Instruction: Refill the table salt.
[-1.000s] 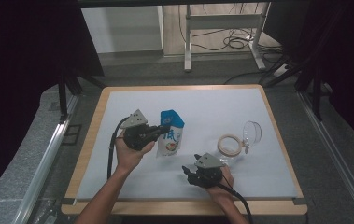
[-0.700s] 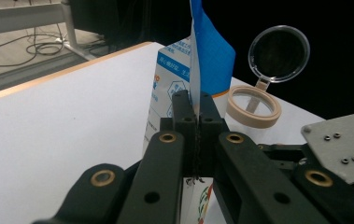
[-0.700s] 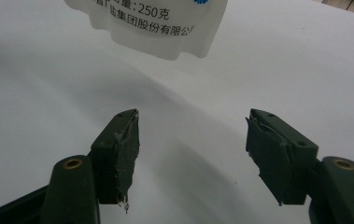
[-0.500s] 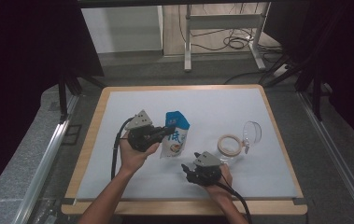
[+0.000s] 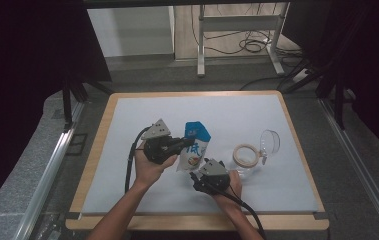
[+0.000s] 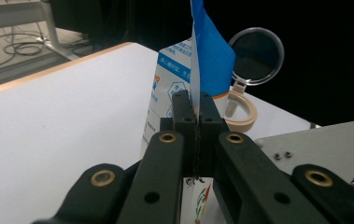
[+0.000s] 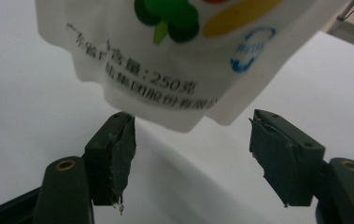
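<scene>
A blue-and-white snack pouch [image 5: 195, 145] [image 7: 179, 60] is held up off the white mat, its printed bottom end hanging free. My left gripper [image 5: 183, 143] [image 6: 195, 105] is shut on the pouch's thin side seam [image 6: 194, 70]. My right gripper [image 5: 197, 176] [image 7: 193, 140] sits just below and in front of the pouch's bottom edge. It is open, its jaws have just been opening a little, and the pads touch nothing. One fingertip [image 7: 118, 135] is close under the pouch's lower corner.
A clear jar with a tan ring mouth [image 5: 244, 155] [image 6: 241, 116] and a hinged round lid [image 5: 270, 141] [image 6: 256, 56] lies right of the pouch. The white mat [image 5: 227, 115] has a wooden border. Dark curtains and table legs stand beyond it.
The left gripper and the pouch have shifted slightly to the right and the pouch has tilted. The right hand has stayed nearly in place.
</scene>
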`<state>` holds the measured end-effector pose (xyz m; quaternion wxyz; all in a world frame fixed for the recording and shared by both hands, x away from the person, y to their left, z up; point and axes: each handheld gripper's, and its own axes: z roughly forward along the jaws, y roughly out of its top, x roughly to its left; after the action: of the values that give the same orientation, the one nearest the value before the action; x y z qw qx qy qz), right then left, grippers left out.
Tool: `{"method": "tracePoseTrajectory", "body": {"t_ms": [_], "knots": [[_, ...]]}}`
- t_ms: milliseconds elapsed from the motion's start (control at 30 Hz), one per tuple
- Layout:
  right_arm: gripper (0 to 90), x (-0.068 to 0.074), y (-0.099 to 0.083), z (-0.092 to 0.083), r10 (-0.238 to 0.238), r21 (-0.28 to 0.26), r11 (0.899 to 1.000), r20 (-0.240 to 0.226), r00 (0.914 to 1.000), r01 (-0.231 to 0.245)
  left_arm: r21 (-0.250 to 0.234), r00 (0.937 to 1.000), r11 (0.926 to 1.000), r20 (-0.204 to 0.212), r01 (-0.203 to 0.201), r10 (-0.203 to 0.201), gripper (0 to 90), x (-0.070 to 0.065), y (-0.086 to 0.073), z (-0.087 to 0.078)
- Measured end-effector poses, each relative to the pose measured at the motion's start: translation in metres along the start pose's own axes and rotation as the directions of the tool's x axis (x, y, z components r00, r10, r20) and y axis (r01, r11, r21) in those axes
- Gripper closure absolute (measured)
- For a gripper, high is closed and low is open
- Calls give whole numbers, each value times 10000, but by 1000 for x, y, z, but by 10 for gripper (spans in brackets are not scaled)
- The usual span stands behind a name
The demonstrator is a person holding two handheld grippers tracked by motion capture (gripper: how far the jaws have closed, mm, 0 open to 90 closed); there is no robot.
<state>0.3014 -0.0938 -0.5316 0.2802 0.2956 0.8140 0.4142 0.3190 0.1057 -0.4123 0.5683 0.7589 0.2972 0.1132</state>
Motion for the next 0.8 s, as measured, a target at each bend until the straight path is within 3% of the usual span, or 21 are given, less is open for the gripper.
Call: {"method": "tracePoseTrajectory", "body": {"t_ms": [167,333,800], "knots": [[326,-1,0,0,-235,-204,9995,227,9995,240,-27,9998,10000,210,39,-39,900,-2,4,2],[358,0,0,-2,-451,-338,9984,151,9989,456,54,9996,10000,294,-46,44,900,-7,8,8],[397,-6,-7,-14,316,-524,9981,-445,9985,-339,306,9984,9995,563,-121,104,900,-18,14,28]]}}
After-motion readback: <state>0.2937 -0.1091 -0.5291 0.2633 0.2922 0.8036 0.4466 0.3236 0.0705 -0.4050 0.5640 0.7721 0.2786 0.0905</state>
